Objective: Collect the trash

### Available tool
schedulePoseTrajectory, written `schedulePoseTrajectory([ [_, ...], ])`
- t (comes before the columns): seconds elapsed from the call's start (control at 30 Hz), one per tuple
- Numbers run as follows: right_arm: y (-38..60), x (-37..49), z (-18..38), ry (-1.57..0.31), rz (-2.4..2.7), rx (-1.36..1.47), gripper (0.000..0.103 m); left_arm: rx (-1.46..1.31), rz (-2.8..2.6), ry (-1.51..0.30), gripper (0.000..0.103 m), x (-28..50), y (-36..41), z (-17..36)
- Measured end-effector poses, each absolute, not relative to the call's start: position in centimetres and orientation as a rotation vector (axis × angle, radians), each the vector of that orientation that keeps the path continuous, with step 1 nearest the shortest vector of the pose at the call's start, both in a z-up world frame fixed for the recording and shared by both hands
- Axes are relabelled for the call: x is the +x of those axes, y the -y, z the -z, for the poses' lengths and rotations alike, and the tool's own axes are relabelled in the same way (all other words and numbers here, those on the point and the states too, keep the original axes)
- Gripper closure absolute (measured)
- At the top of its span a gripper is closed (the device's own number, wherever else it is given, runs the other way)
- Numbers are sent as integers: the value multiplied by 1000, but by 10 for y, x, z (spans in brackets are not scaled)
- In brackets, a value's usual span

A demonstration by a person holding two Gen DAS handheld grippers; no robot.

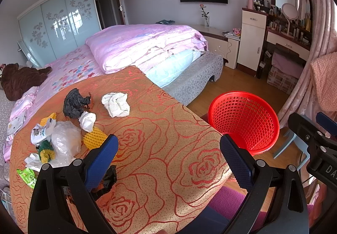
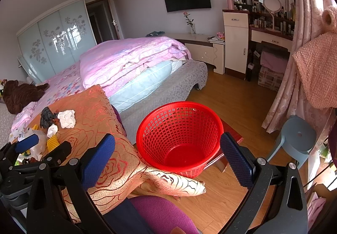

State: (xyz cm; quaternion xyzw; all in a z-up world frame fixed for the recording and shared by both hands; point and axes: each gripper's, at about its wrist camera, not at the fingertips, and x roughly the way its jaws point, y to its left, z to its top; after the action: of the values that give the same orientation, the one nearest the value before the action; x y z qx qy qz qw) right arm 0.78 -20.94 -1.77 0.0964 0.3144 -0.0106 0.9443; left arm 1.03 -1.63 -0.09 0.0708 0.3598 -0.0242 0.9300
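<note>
One large bed [image 1: 130,48] with a folded pink quilt [image 1: 147,44] is seen behind the work surface. Nearer, a table covered by an orange cloth with red roses [image 1: 160,149] is placed beside the bed. On the wooden floor, just beside the table's right edge, a red mesh basket [image 2: 179,128] is standing upright; its inside is seen well from the right wrist view and nothing is lying in it.

All the trash is gathered on the far left part of the cloth, well apart from the basket. A clear plastic bag [image 1: 65,141] is lying there, touching a crumpled printed wrapper [image 1: 40,132]. Behind it a crumpled black bag [image 1: 74,103] is seen, and to its right a white cloth [image 1: 117,103] lies alone. Between them a small white paper ball [image 1: 87,120] is resting against a yellow ribbed piece [image 1: 94,138]. A green and yellow sponge [image 1: 46,150] and a green packet [image 1: 27,177] are placed at the table's left edge.

The left gripper [image 1: 168,162] is held above the cloth with its blue pads spread wide, and nothing is between them. The right gripper [image 2: 168,160] is likewise spread wide and is holding nothing, in front of the basket.
</note>
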Motion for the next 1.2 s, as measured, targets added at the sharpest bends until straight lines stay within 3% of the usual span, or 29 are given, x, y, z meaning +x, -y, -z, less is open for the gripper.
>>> schedulePoseTrajectory([
  [1.2, 208, 8, 19, -646, 15, 198, 6, 130, 47, -747, 9, 6, 16, 10],
])
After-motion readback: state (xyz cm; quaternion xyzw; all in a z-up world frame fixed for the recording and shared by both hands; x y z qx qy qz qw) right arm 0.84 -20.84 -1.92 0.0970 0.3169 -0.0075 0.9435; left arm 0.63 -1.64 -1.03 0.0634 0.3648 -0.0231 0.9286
